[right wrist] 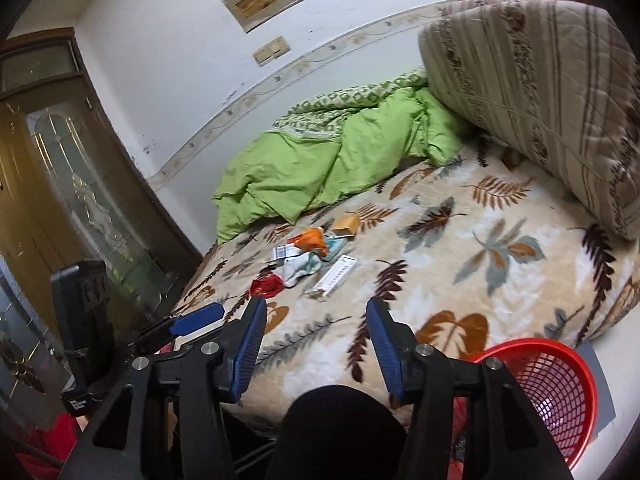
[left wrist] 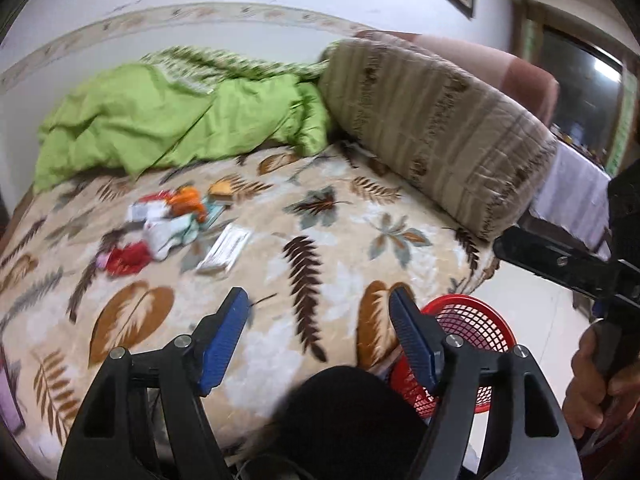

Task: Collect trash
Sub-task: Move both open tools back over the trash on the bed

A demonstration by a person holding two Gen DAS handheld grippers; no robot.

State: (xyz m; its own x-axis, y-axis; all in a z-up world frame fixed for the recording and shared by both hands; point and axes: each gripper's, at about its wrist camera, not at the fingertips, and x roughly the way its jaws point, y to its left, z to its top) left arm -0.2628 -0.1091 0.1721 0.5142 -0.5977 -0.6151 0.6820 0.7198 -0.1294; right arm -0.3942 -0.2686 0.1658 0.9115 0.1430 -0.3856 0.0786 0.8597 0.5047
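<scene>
A small heap of trash lies on the leaf-patterned bed cover (left wrist: 320,240): a red wrapper (left wrist: 128,258) (right wrist: 267,284), an orange wrapper (left wrist: 188,202) (right wrist: 310,240), a crumpled white tissue (left wrist: 172,234) (right wrist: 300,268), a flat white packet (left wrist: 226,250) (right wrist: 334,276) and a tan packet (left wrist: 222,192) (right wrist: 347,224). My left gripper (left wrist: 318,296) hangs open and empty over the bed's near part, short of the heap. My right gripper (right wrist: 316,305) is also open and empty, likewise short of the heap. A red mesh basket (left wrist: 472,328) (right wrist: 552,384) stands on the floor by the bed's corner.
A rumpled green duvet (left wrist: 180,120) (right wrist: 340,160) lies behind the trash against the wall. A big striped beige pillow (left wrist: 432,120) (right wrist: 540,92) leans at the bed's right. A brown glazed door (right wrist: 80,184) stands to the left. A hand (left wrist: 592,380) holds the right gripper's handle.
</scene>
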